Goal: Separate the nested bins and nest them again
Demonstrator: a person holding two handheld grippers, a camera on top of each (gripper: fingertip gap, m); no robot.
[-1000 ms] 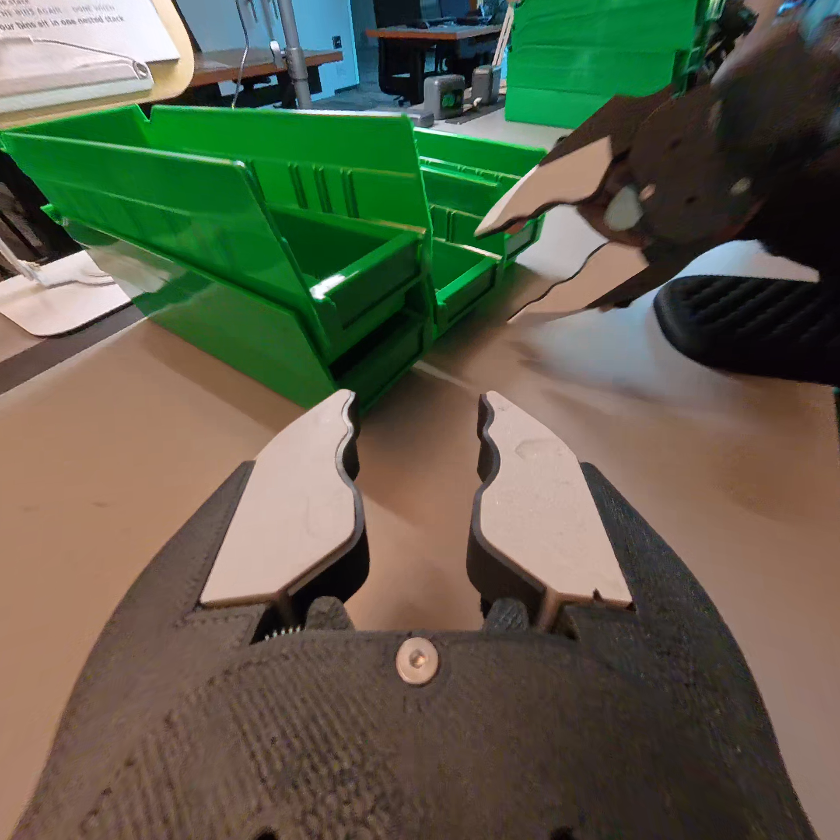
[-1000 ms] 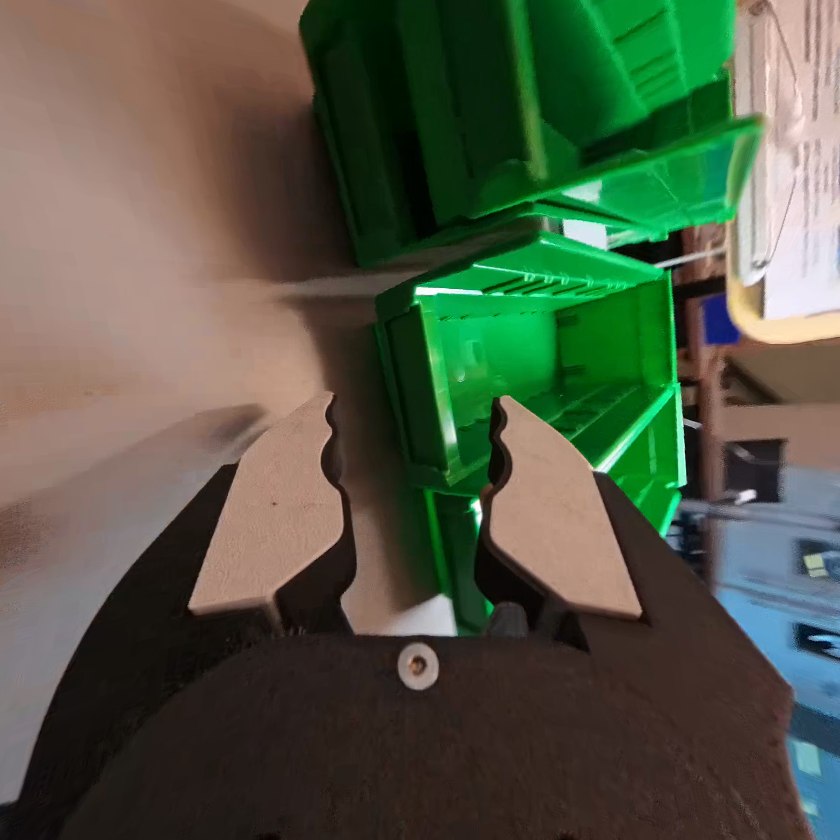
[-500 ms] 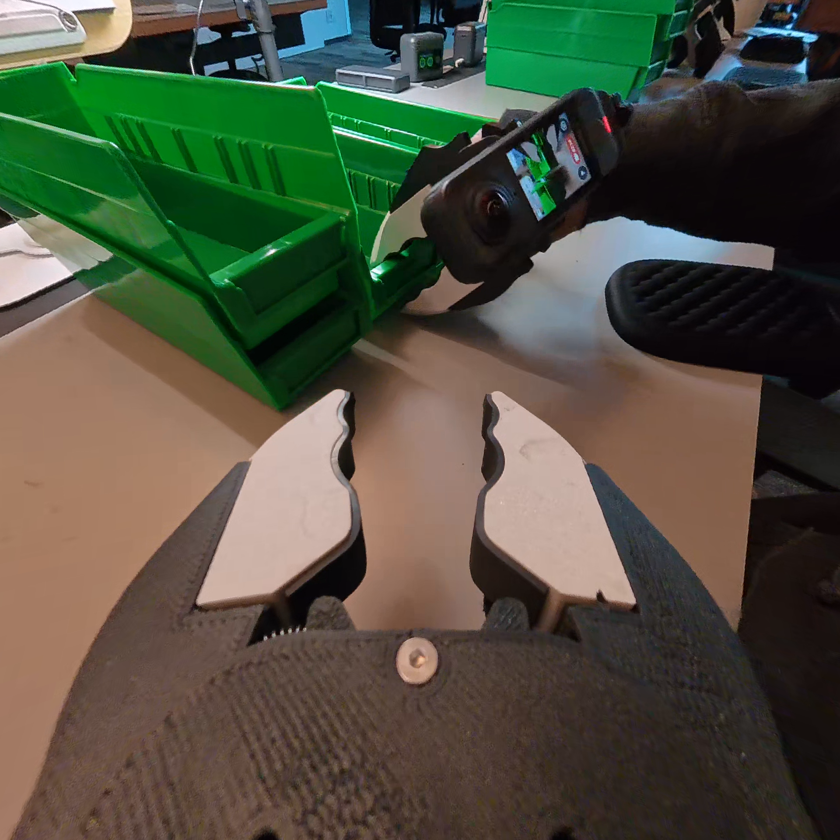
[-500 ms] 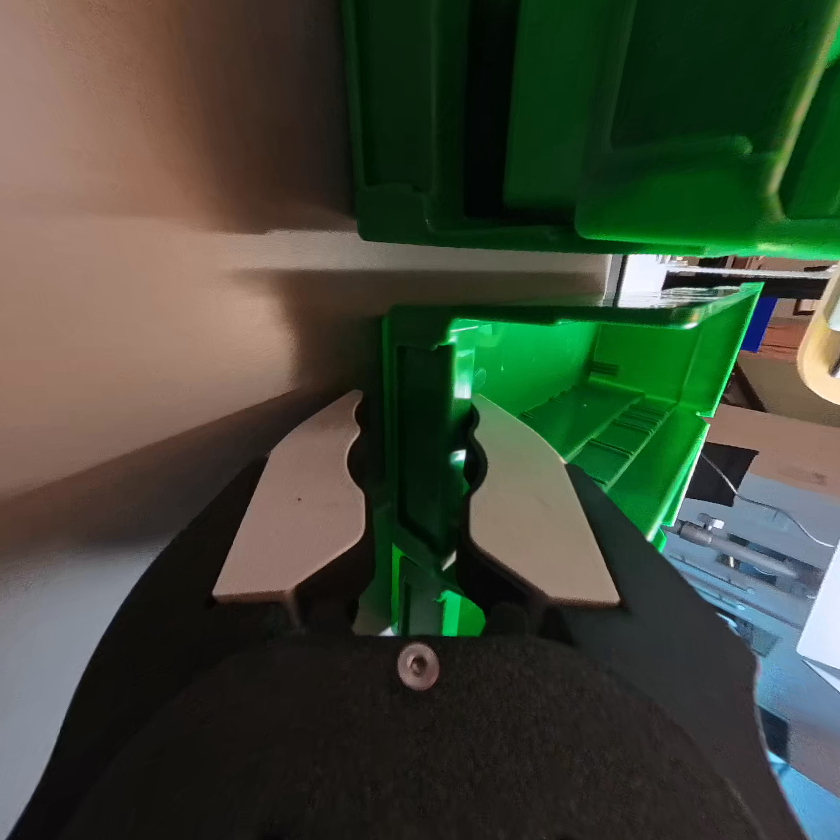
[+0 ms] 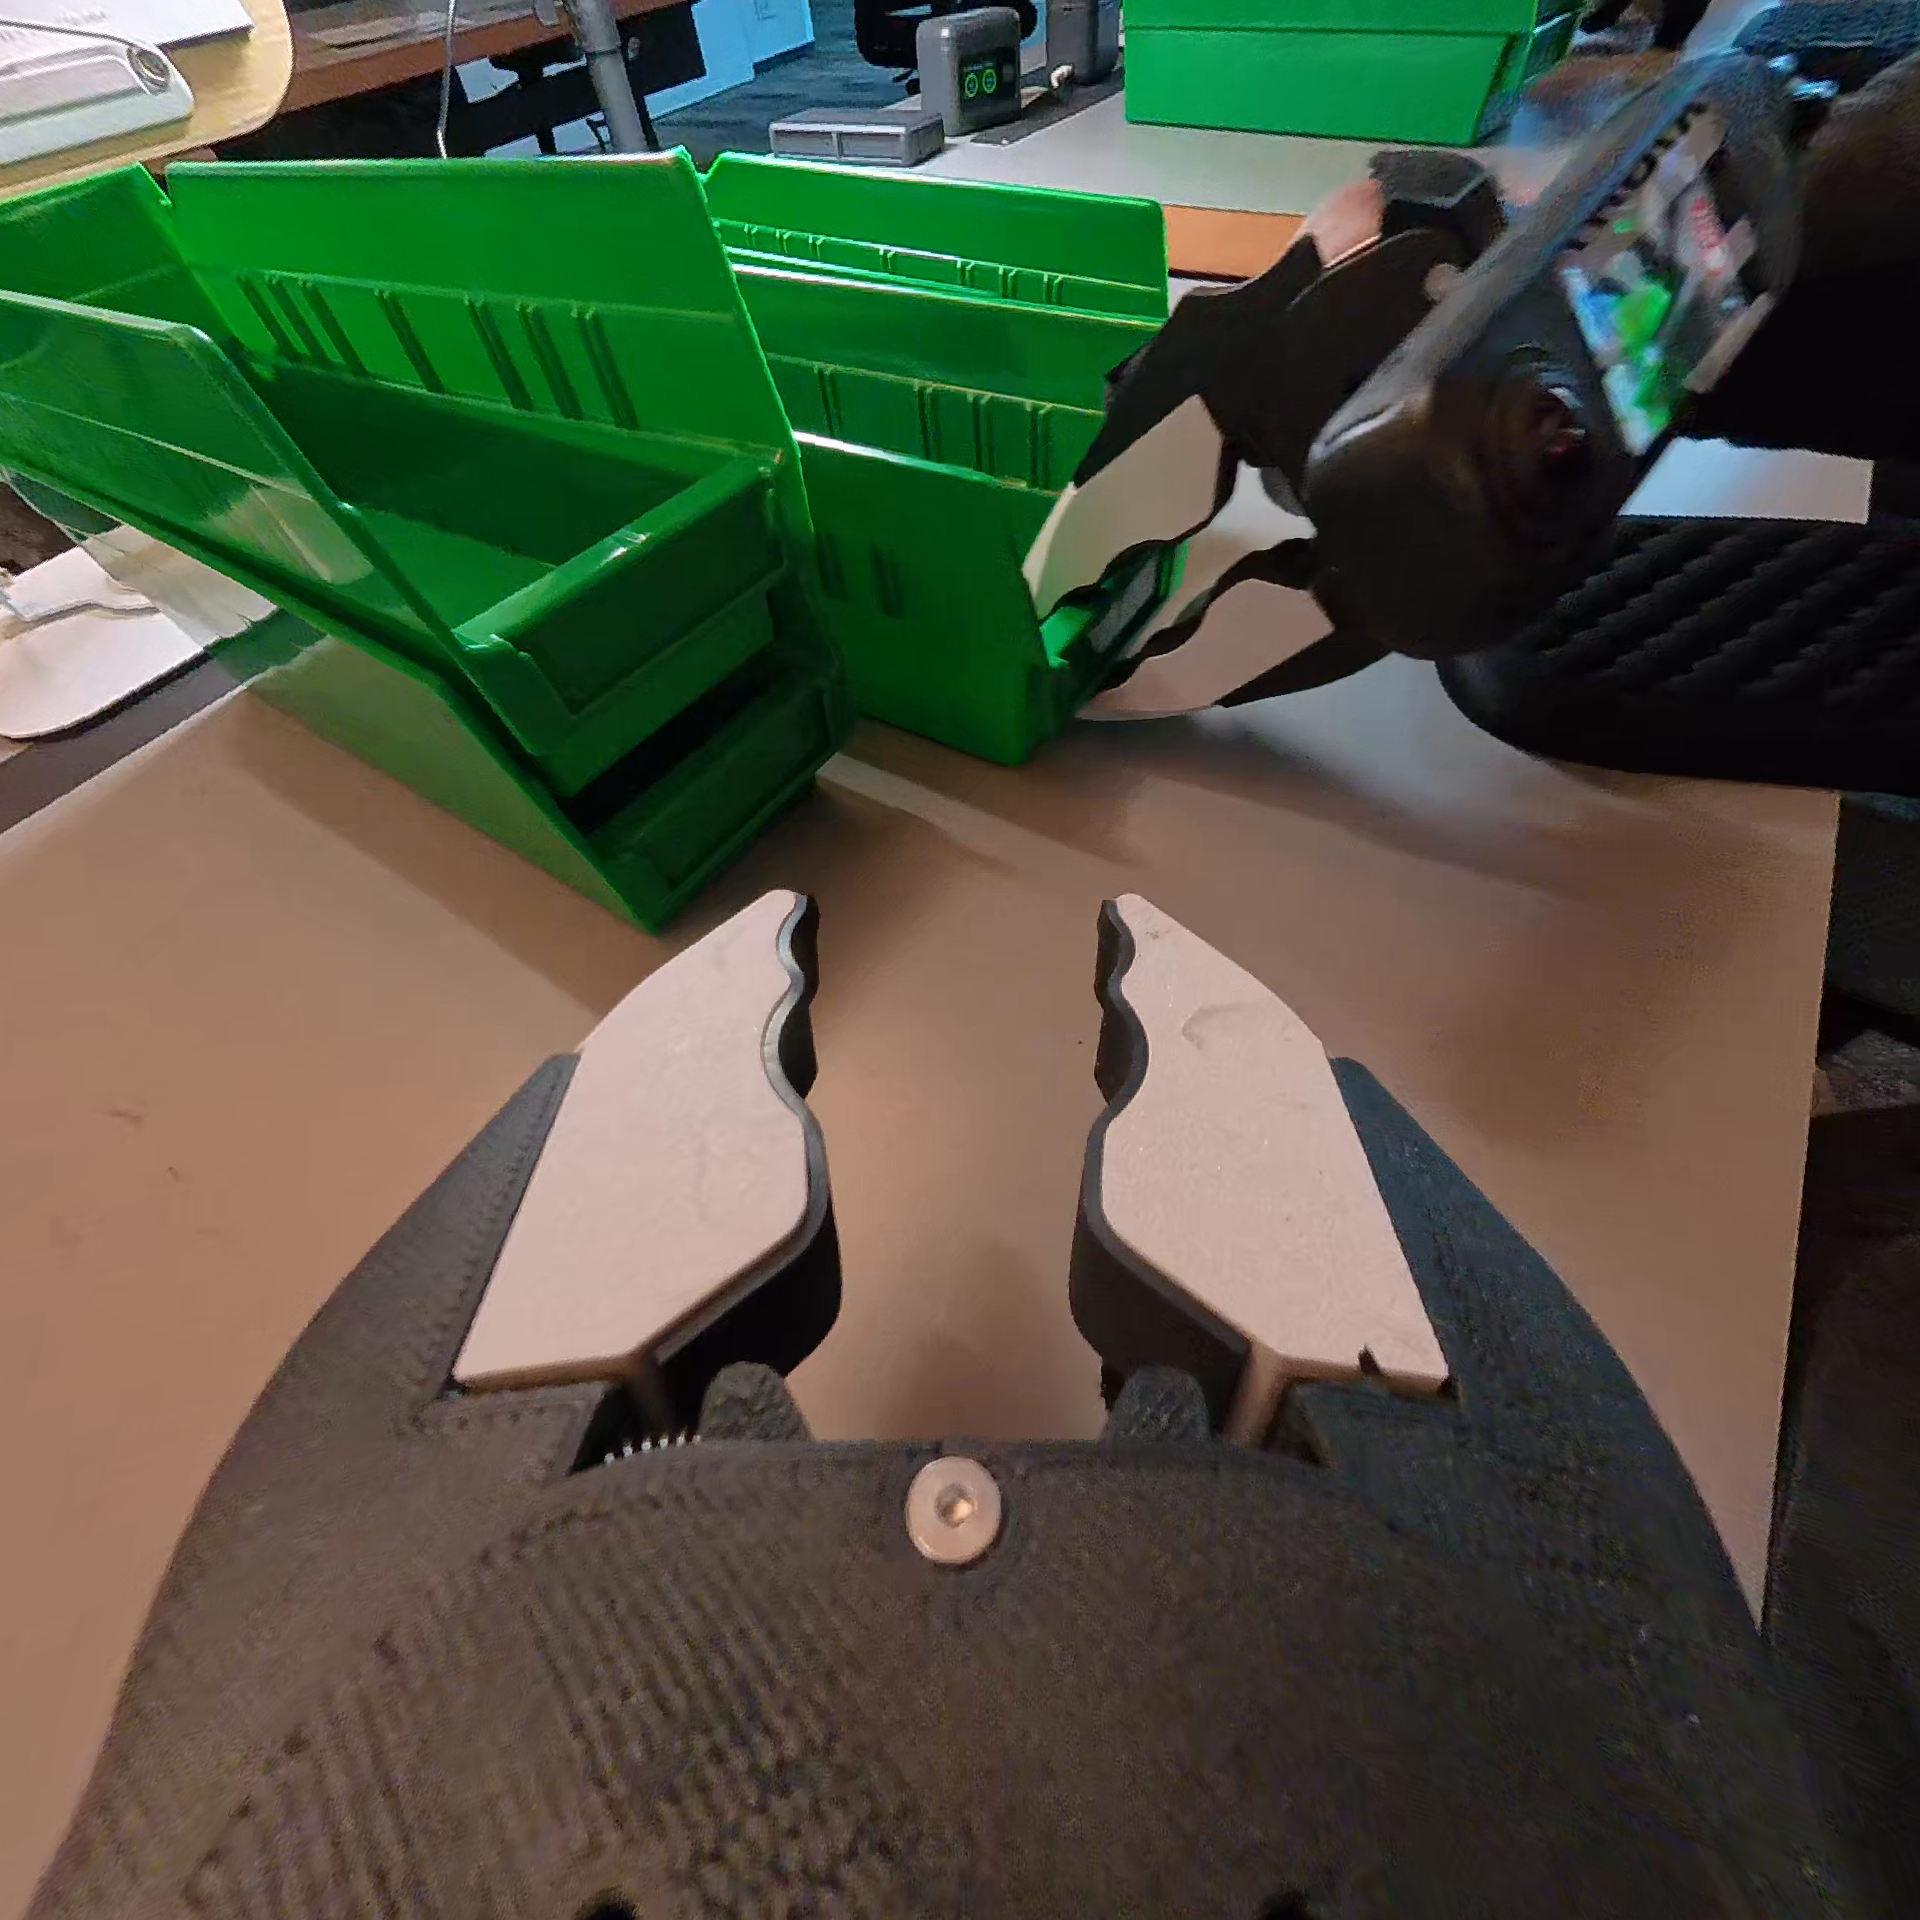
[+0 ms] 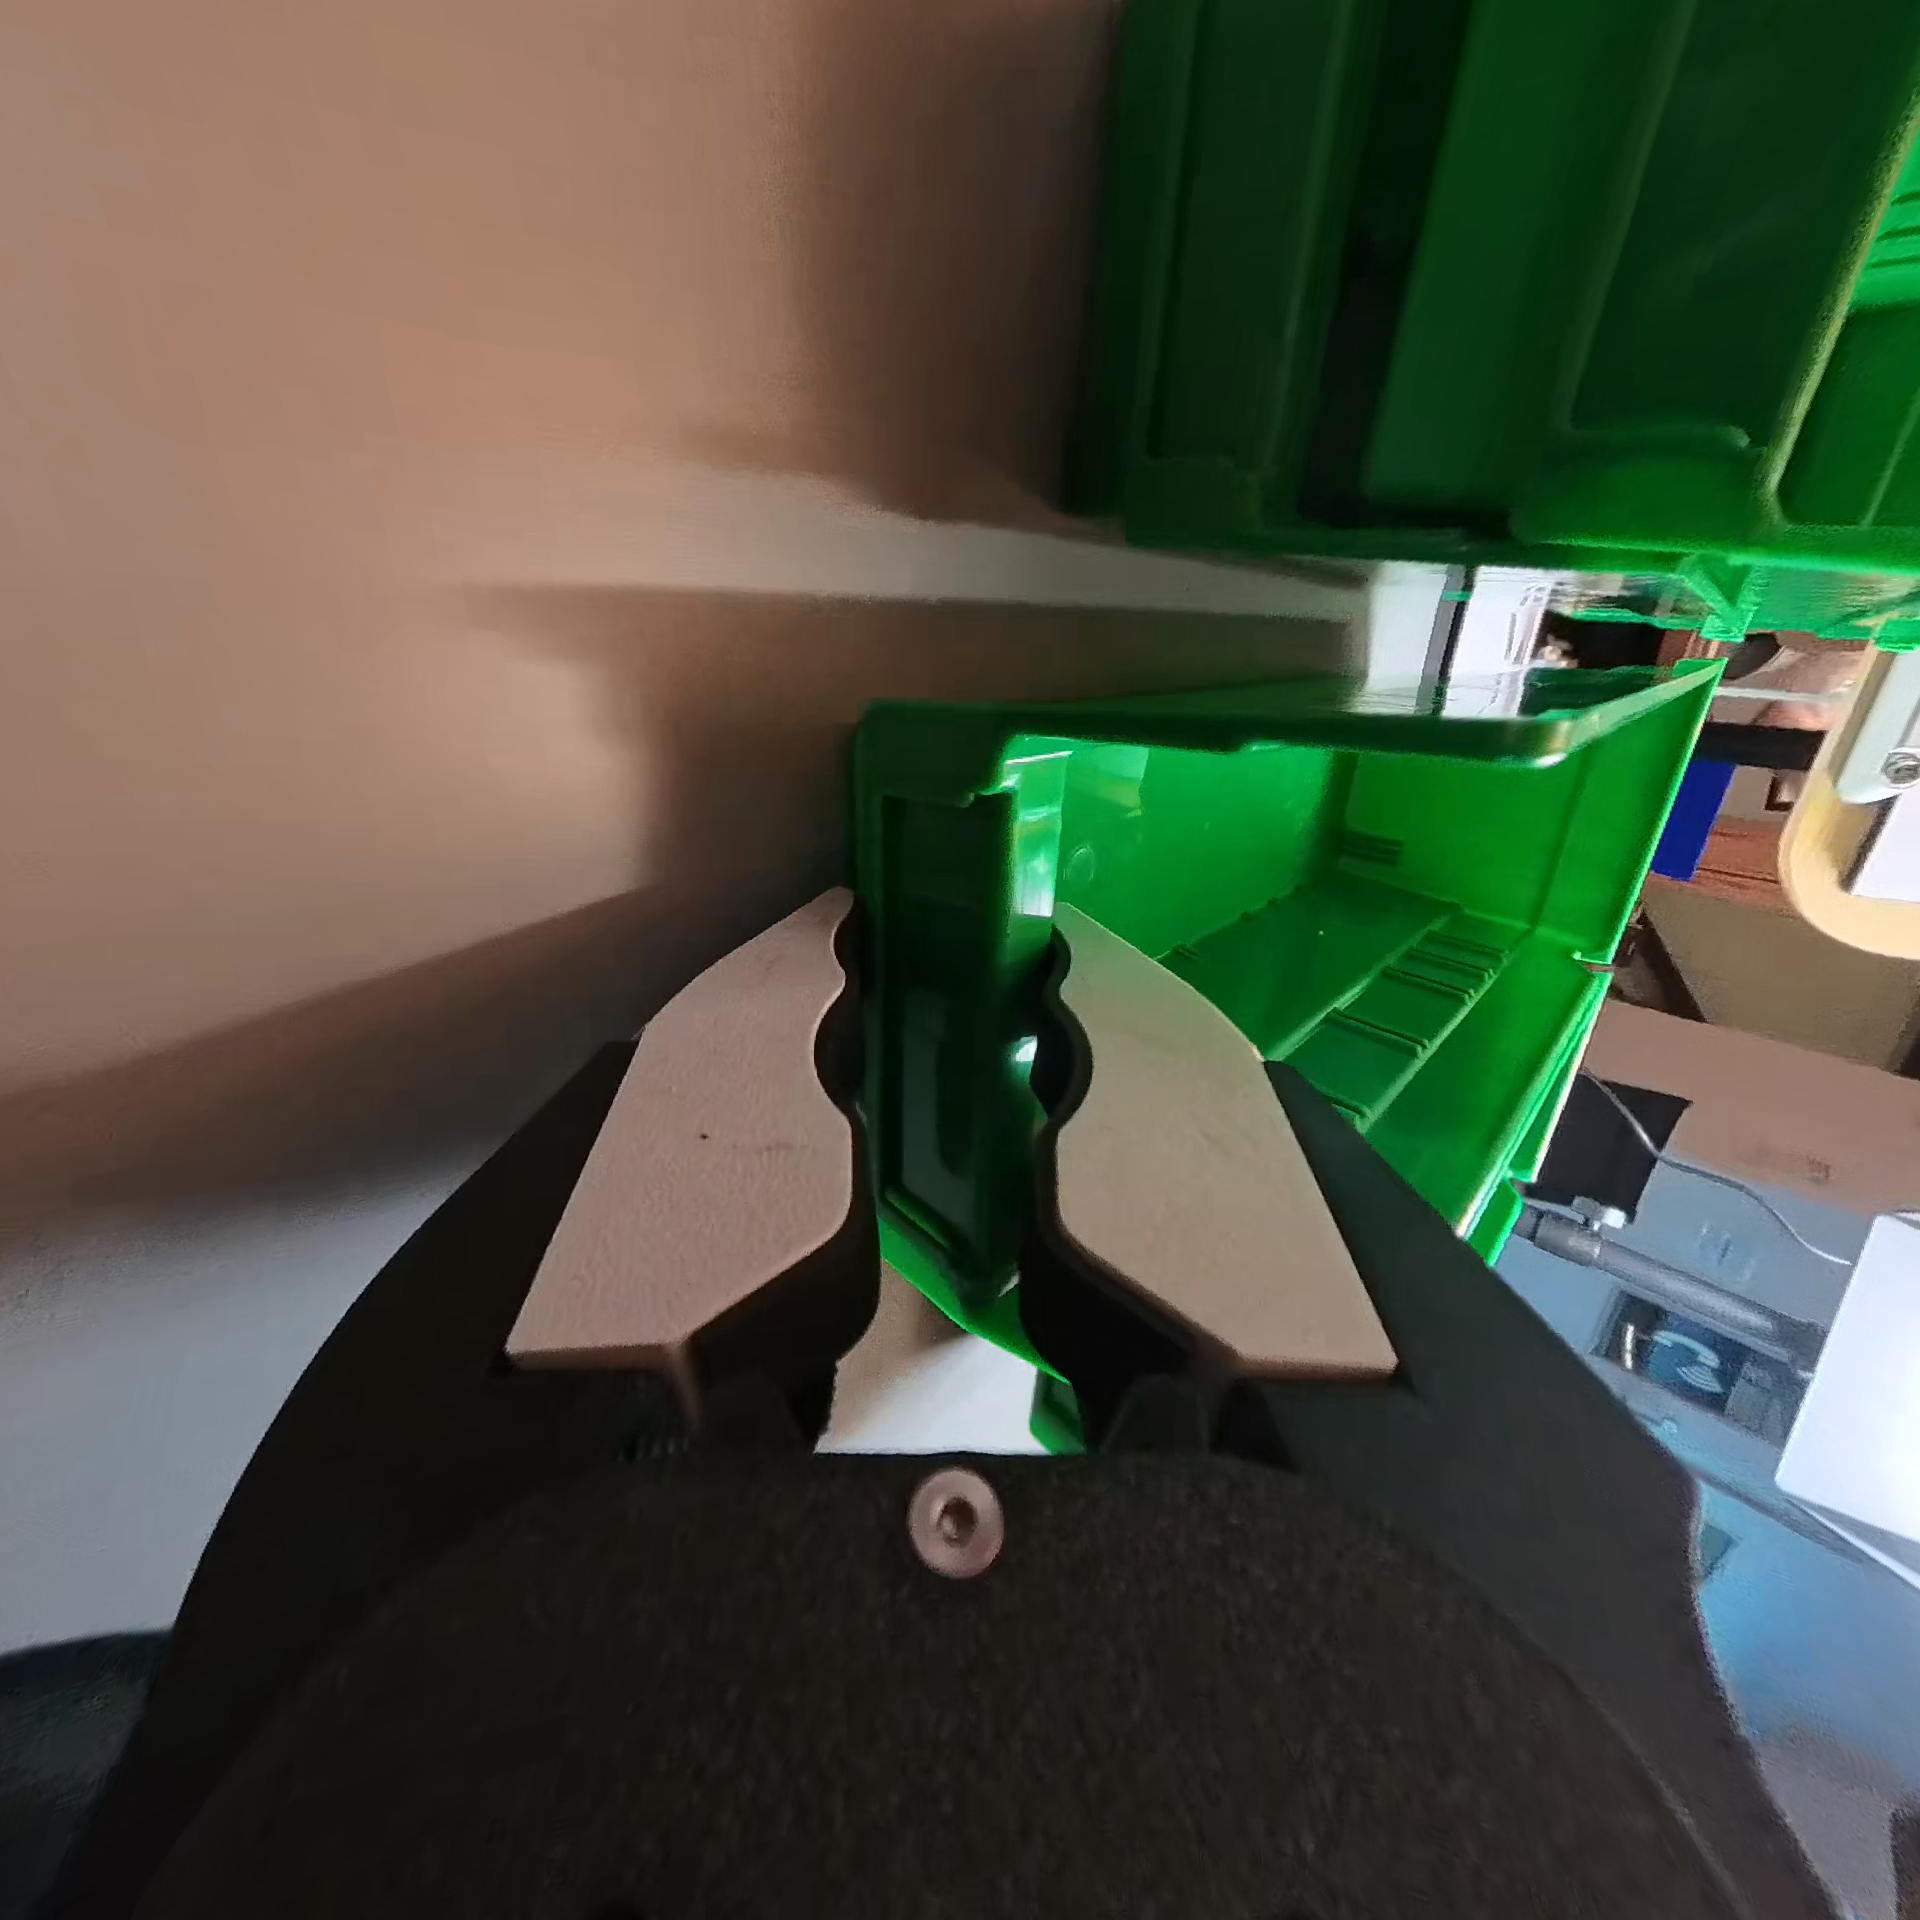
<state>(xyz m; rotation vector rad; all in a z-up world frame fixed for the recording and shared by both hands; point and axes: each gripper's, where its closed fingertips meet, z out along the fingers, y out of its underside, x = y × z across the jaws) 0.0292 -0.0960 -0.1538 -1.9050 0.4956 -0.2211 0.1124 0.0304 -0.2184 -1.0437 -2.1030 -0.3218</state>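
Two nested green bins (image 5: 499,540) sit on the tan table, the inner one tilted up out of the outer. A single green bin (image 5: 935,499) stands just to their right. My right gripper (image 6: 951,925) is shut on the front lip of that single bin (image 6: 945,1091), one finger inside and one outside; it also shows in the left wrist view (image 5: 1122,644), turned on its side. The nested bins appear at the top of the right wrist view (image 6: 1507,312). My left gripper (image 5: 954,914) is open and empty, low over the table in front of the nested bins.
A black ribbed pad (image 5: 1704,655) lies at the table's right edge. More green bins (image 5: 1320,73) stand on a far table. A white sheet (image 5: 62,655) lies at the left, and a clipboard (image 5: 94,83) sits at the top left. My hands' fingertips stand some 15 cm from each other.
My right gripper came down onto the single bin's front lip and closed on it; the bin has shifted right, away from the nested pair. My left gripper stayed open.
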